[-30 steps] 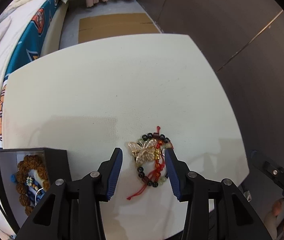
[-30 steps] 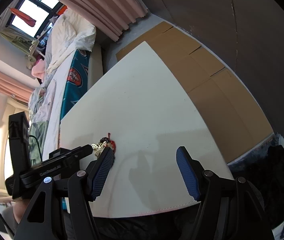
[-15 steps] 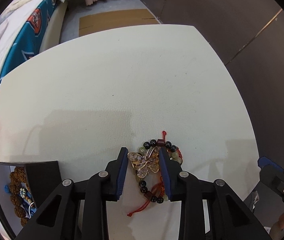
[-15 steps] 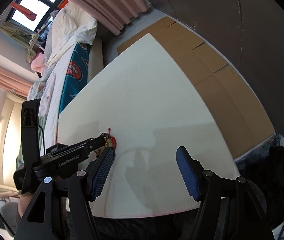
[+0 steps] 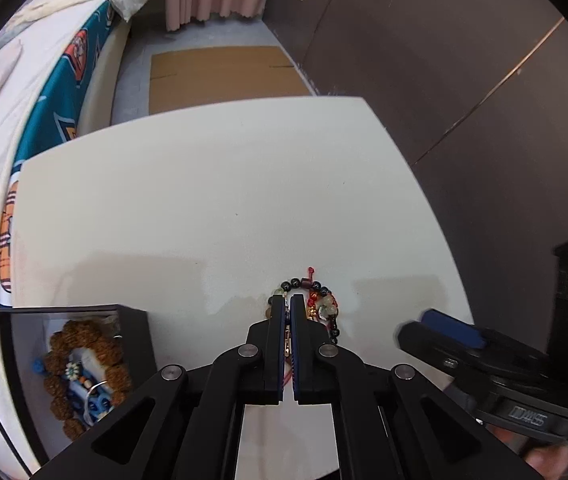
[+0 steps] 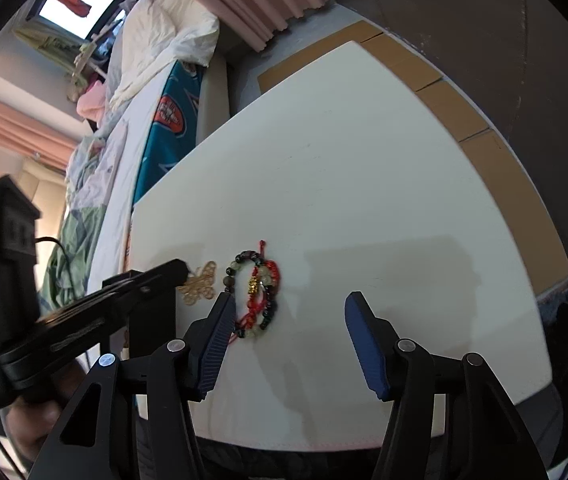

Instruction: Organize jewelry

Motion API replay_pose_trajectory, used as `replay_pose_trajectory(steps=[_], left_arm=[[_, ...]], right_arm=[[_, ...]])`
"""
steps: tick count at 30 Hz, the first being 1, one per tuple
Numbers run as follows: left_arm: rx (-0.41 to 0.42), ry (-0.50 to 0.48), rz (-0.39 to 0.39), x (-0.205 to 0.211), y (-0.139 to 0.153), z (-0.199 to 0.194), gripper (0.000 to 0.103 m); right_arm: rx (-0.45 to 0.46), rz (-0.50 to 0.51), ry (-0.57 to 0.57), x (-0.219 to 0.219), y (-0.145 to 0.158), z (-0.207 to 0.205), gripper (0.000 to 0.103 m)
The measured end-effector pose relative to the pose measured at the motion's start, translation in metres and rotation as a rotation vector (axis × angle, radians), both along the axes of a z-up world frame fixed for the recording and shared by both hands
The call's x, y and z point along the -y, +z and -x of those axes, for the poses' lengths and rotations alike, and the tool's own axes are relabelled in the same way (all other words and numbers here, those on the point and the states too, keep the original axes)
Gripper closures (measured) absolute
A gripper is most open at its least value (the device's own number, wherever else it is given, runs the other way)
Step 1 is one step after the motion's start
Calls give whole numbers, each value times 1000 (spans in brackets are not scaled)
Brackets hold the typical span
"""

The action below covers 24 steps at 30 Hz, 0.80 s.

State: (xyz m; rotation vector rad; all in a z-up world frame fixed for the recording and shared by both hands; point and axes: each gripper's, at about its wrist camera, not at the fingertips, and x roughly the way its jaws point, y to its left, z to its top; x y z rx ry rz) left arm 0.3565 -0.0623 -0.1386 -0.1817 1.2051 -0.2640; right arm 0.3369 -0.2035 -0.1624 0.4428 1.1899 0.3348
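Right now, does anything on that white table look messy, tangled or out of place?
Nothing looks damaged or spilled. The beaded bracelet with red cord lies loose on the white table, outside the black box that already holds other jewelry. The left gripper is shut on the gold butterfly brooch beside it.

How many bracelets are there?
2, maybe more hidden. A beaded bracelet with red cord lies on the white table. A brown bead bracelet sits in the black box, whose near part is out of view.
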Motion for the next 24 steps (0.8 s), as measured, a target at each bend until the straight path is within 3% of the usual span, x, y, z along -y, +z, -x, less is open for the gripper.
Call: replay_pose_trajectory(steps=[2,5,11,16,20,24], left_arm=[[16,10,6,-7,9,4,101],[34,26,14,-18,20,6,101],[64,68,32,-41,35,18,101],[78,97,48,-60,43,27,101],[95,118,63,-75,48,36,101],[103,135,79,-86,50,44,101]], right_arm=[[-10,11,14,-8,-4,-5,58],[-23,49,35,-19,-9,-13,67],[-39,101,73,-40,-14,-23,77],[-47,167,100,-55,-19,-28,80],[-56,235,106,-65,-24,-31,93],[-53,245,89,-61,-17,-28,93]])
